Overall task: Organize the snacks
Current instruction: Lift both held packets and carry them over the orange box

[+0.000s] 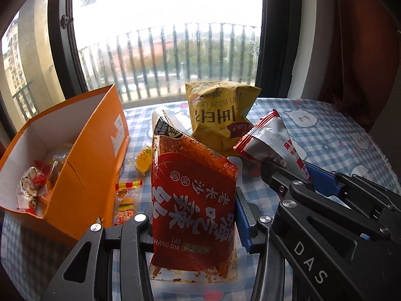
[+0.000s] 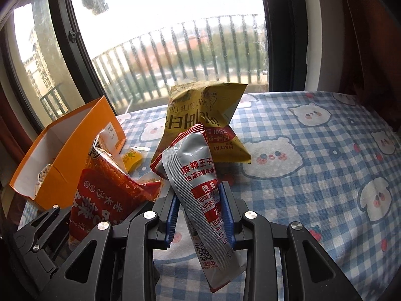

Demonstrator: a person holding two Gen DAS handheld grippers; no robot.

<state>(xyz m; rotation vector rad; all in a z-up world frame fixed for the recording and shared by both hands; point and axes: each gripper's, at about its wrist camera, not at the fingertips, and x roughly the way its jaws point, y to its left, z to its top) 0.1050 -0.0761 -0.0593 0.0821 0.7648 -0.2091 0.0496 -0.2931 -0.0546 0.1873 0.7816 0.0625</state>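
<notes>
Right of the orange box (image 1: pixel 82 165), each gripper clamps one packet, the left gripper (image 1: pixel 193 225) the red packet (image 1: pixel 193 200) and the right gripper (image 2: pixel 200 215) the silver packet (image 2: pixel 198 188), and either slippery film may slide out.

Checked cloth (image 2: pixel 313 175): blue and white, printed with white bear faces, spread over the surface. Window (image 1: pixel 165 37): dark-framed, along the far edge. Balcony railing (image 1: pixel 175 57): vertical bars, outside the glass. Curtain (image 1: pixel 363 50): reddish brown, at the far right corner.
</notes>
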